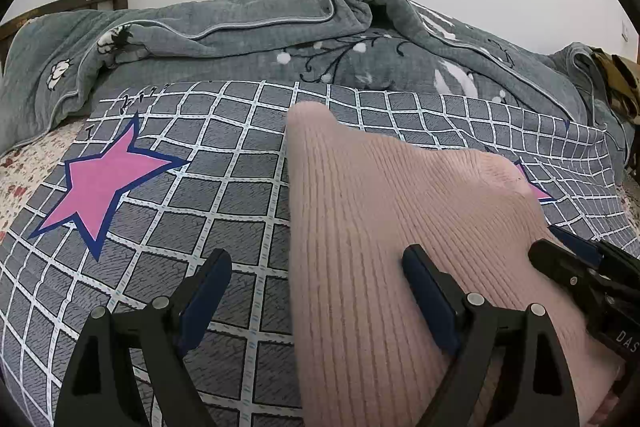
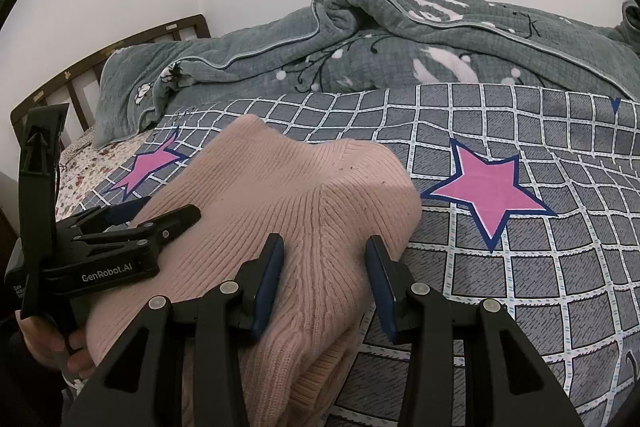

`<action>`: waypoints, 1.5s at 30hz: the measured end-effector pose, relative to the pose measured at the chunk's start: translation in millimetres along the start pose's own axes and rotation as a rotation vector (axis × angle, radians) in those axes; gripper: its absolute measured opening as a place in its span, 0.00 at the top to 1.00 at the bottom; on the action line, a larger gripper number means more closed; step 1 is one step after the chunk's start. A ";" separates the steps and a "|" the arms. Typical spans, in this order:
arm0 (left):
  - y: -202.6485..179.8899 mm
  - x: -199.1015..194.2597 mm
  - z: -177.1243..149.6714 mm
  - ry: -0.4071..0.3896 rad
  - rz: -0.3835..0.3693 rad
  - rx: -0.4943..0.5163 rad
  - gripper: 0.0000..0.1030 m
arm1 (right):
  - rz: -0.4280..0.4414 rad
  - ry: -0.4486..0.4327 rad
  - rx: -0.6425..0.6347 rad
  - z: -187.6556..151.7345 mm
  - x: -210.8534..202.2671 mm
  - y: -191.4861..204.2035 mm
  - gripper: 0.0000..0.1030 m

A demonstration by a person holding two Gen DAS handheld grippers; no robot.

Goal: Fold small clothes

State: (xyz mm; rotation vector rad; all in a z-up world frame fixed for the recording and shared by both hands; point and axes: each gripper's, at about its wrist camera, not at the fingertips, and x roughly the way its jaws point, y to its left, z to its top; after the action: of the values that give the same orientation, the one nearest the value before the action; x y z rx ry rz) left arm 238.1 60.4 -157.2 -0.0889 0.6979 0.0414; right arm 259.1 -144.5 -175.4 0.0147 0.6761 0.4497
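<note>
A pink ribbed knit sweater (image 1: 380, 195) lies bunched on the bed, rising in a soft ridge (image 2: 320, 195). My left gripper (image 1: 318, 275) stands wide open over the sweater's left edge. One of its fingers (image 1: 424, 279) rests on the knit and the other is over the bedcover. My right gripper (image 2: 326, 263) has a thick fold of the sweater (image 2: 320, 267) filling the gap between its blue pads. It also shows at the right edge of the left wrist view, as the right gripper (image 1: 560, 247). The left gripper (image 2: 168, 213) lies on the sweater's left side, held by a hand (image 2: 60, 347).
The bedcover (image 1: 200, 187) is grey with a white grid and pink stars (image 2: 488, 187). A crumpled grey-green blanket (image 1: 280, 39) is heaped along the far side. A dark wooden headboard (image 2: 120, 47) stands at the left by a white wall. A floral sheet (image 1: 24, 167) shows at the left edge.
</note>
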 end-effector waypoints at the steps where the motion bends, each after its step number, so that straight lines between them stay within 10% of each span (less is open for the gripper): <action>1: 0.8 0.1 0.1 0.001 -0.002 0.000 0.14 | -0.001 0.000 0.000 0.1 0.2 -0.1 0.59; 27: 1.0 0.1 -1.6 -0.006 -0.002 -0.006 0.14 | -0.006 -0.005 -0.009 -1.2 -0.8 1.8 0.59; 37: 30.6 0.1 1.8 0.056 -0.187 -0.147 0.15 | 0.005 -0.060 0.052 0.1 -15.0 -10.8 0.58; 45: 15.6 -18.8 21.5 0.005 -0.110 0.034 0.16 | 0.024 -0.052 0.130 10.4 -17.7 -23.3 0.57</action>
State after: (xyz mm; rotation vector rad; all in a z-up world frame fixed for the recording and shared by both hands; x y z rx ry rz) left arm 236.4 77.8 -129.8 -0.0944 0.6974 -0.0761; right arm 262.4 -171.4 -160.2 0.1571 0.6541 0.4264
